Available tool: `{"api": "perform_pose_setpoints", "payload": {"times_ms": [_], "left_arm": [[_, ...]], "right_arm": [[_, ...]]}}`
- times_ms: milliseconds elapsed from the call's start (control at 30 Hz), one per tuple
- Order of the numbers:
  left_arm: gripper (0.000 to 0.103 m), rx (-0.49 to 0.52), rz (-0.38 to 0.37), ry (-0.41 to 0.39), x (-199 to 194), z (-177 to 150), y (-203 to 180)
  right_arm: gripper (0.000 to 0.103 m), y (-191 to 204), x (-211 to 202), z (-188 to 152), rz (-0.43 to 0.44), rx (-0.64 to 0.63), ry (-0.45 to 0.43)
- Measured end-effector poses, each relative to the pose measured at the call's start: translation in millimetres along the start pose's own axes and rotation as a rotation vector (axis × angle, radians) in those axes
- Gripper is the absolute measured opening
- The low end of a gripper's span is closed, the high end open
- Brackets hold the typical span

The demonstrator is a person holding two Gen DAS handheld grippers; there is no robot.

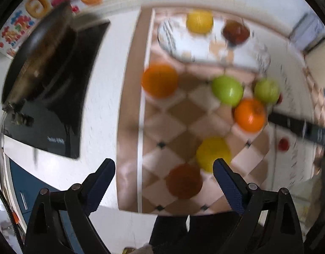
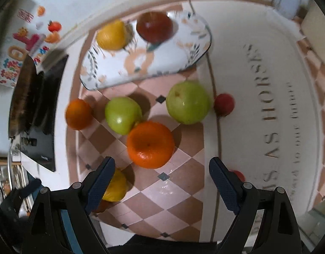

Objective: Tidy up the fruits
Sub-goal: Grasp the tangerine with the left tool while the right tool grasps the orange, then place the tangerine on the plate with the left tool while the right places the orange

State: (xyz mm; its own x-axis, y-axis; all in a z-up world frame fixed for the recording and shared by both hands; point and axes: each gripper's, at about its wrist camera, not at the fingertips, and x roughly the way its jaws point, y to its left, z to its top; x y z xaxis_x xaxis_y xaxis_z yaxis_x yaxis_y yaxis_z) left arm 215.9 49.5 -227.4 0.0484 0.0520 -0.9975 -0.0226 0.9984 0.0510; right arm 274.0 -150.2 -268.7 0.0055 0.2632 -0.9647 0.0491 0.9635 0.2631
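A patterned white plate [image 1: 183, 42] [image 2: 111, 69] at the back of the checkered mat holds a yellow fruit [image 1: 199, 21] [image 2: 112, 35] and a dark red apple [image 1: 235, 31] [image 2: 155, 27]. Loose on the mat lie two green apples [image 1: 227, 92] [image 2: 188, 102], two oranges [image 1: 249, 115] [image 2: 150, 144], a yellow fruit [image 1: 213, 153] [image 2: 117, 187] and a dark red fruit [image 1: 184, 181]. My left gripper [image 1: 164, 167] is open and empty above the near red and yellow fruits. My right gripper [image 2: 162, 165] is open and empty, just before the big orange.
A black cooktop [image 1: 56, 110] with a dark pan [image 1: 41, 57] lies left of the mat. Small red fruits [image 2: 224, 104] sit at the mat's right edge. A white lettered mat [image 2: 268, 105] lies to the right. The right gripper's arm [image 1: 300, 127] shows at right.
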Motion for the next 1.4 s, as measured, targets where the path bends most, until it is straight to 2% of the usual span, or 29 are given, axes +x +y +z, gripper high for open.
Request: {"api": "perform_pose_setpoints", "payload": {"times_ms": [133,333,367,400,467,533,700,800,933,1033,1233,1400], "left_arm": [[0.095,0.037,-0.015,0.061,20,-16,-8],[0.092,0.094,-0.045,0.119,49,-22,-25],[0.085,0.1,-0.046,0.134,54,-23,-27],[0.073,0.102,-0.052,0.141,58,-24,-29],[0.055,0.097,-0.059,0.151,65,-26,-30],[0.054,0.078,-0.058,0.137,69,-27,-29],[0.053,0.045,-0.029,0.098,65,-27,-20],[0.053,0.014,-0.016,0.082,61,-23,-9],[0.053,-0.014,-0.011,0.075,61,-19,-1],[0.053,-0.037,-0.02,0.083,66,-17,2],[0.053,-0.042,-0.025,0.076,61,-5,3],[0.053,-0.063,-0.065,0.035,29,15,7]], "right_arm": [[0.092,4,17,4,-0.003,-0.028,0.023],[0.092,14,35,19,-0.003,-0.067,0.048],[0.092,16,38,21,-0.004,-0.075,0.052],[0.09,17,41,22,-0.002,-0.079,0.056],[0.086,20,49,26,0.003,-0.087,0.068],[0.067,21,58,28,0.04,-0.09,0.089],[0.066,19,58,19,0.016,-0.122,0.116],[0.066,9,56,-1,0.004,-0.141,0.161],[0.067,-1,51,-18,0.014,-0.129,0.161],[0.067,-5,52,-18,0.031,-0.108,0.153],[0.066,-5,47,-21,0.01,-0.129,0.137],[0.066,-3,19,-5,0.09,-0.087,0.091]]}}
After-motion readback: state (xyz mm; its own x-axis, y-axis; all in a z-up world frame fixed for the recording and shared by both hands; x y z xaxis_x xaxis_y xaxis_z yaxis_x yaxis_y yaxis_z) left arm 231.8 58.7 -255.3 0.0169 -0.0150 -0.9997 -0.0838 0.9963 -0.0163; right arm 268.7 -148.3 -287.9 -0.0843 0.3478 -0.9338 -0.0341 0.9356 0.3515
